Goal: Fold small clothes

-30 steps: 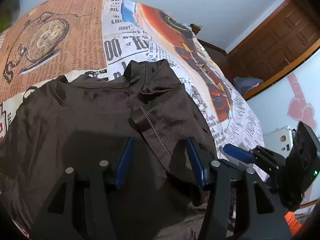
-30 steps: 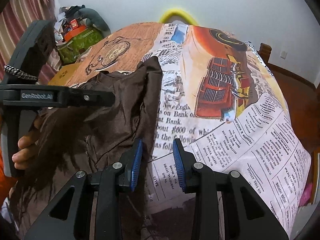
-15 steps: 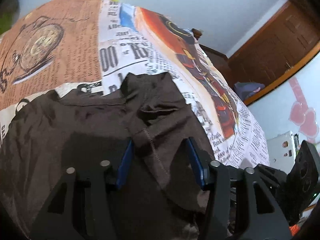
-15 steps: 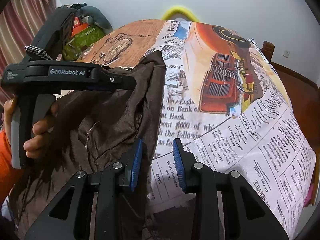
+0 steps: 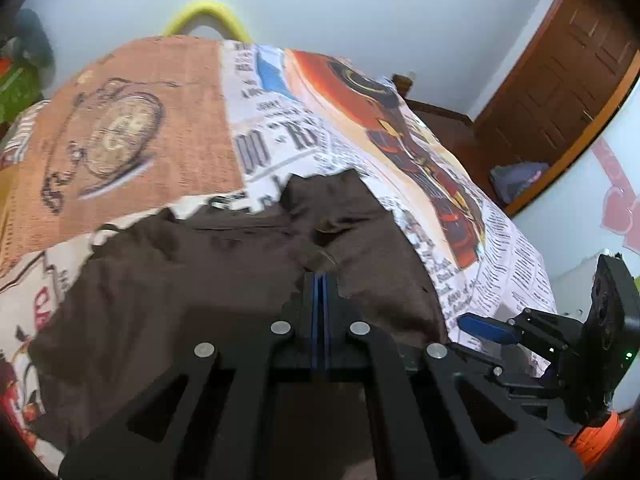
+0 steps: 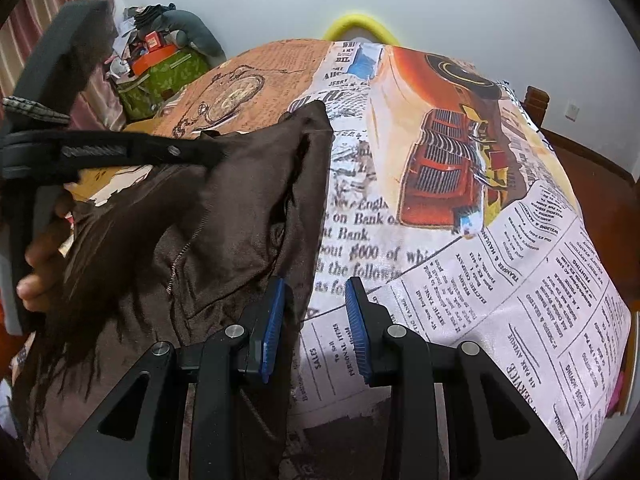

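Brown garment (image 5: pixel 224 288) on newsprint bedspread (image 6: pixel 460 280)

Left gripper (image 5: pixel 320 280): pinching a garment fold. Right gripper (image 6: pixel 316 312): wide apart, garment edge beside its left finger.

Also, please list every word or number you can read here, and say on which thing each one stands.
"on Bank": bedsheet print.
"bout $600 of whi": same print, its start hidden under the brown garment.
"the followi": same print, next line.
"SALES": same print, lower down.
"SERVICE": same print, upside down.
Smaller newspaper columns: too small to read.
Label on the side of the left gripper: blurred, unreadable.
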The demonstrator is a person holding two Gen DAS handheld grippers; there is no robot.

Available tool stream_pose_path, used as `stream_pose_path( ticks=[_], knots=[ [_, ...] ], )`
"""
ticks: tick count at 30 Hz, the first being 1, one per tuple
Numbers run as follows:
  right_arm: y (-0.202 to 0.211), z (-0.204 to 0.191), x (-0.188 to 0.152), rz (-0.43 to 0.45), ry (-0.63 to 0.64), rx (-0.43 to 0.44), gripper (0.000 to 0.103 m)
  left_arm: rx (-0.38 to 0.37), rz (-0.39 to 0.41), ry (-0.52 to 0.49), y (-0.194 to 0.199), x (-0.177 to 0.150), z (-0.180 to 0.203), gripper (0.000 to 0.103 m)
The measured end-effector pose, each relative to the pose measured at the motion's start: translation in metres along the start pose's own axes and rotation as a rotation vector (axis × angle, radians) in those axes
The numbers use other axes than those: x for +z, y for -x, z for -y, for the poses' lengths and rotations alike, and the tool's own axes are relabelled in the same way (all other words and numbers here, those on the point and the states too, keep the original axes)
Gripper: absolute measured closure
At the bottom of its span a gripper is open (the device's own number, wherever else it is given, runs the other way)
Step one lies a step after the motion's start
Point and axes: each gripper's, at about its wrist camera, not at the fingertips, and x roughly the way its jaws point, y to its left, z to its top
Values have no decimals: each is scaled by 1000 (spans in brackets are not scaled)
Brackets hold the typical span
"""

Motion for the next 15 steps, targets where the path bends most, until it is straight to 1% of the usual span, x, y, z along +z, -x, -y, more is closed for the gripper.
stream_pose_path(
  ticks=[4,5,6,8,9,10,11,12,13,15],
  knots=[
    [1,-1,-1,2,7,-5,74,63,15,-11,11,-2,-10,102],
    [1,-1,-1,2,7,-6,74,67,9,-5,12,-2,-14,102],
    [1,-1,-1,2,8,-7,74,60,4,4,12,-4,-17,102],
    [1,-1,-1,2,8,-9,74,21,-27,40,6,-2,-23,101],
    [1,-1,-1,2,6,-9,74,0,-50,63,0,0,-25,95],
    [1,-1,-1,2,5,-9,74,-16,-68,74,-5,1,-24,80],
    [1,-1,0,2,4,-9,74,-37,-81,82,-9,2,-24,71],
    [1,-1,-1,2,4,-9,74,-63,-84,88,-13,3,-23,59],
    [1,-1,-1,2,6,-8,74,-81,-77,93,-15,3,-21,52],
    [1,-1,-1,1,8,-6,74,-102,-76,99,-21,5,-17,51]
  ],
)
